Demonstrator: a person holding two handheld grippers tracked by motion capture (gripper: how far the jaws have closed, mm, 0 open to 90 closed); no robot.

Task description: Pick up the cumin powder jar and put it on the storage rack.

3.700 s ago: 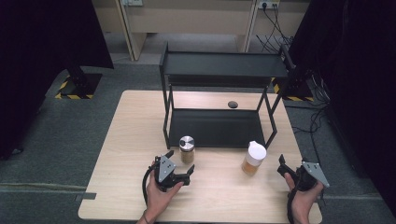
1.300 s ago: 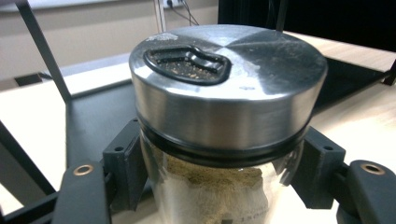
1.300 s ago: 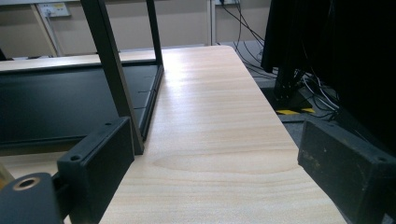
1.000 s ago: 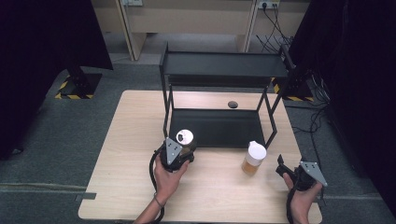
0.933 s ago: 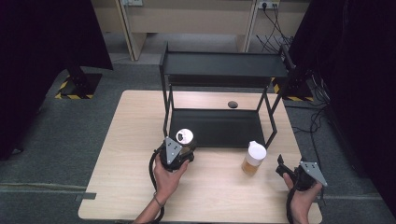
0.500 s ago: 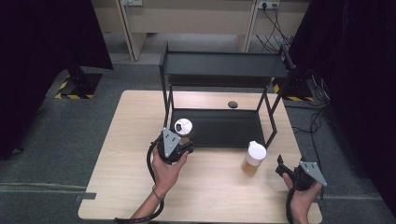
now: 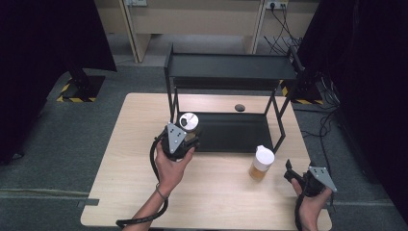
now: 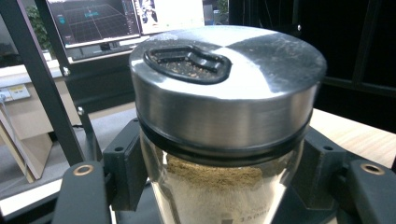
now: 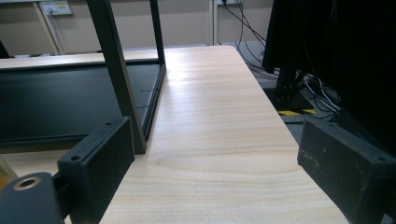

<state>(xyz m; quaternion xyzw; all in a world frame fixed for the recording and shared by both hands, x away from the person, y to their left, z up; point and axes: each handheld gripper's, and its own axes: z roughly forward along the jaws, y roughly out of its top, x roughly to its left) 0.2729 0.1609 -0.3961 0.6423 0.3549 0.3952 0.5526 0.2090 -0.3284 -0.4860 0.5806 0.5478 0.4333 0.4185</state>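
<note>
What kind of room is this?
Probably a lab or test room, not a kitchen. A bare wooden table stands on grey carpet with a black metal rack on it, cables trail on the floor, and computer screens glow behind.

The left gripper is raised with fingers clamped, while the right gripper rests low, fingers spread.

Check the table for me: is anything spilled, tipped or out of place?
Nothing stands out. The left gripper holds the spice jar by its glass body, lid closed. The white-lidded bottle stands upright on the table, no spill around it.
</note>
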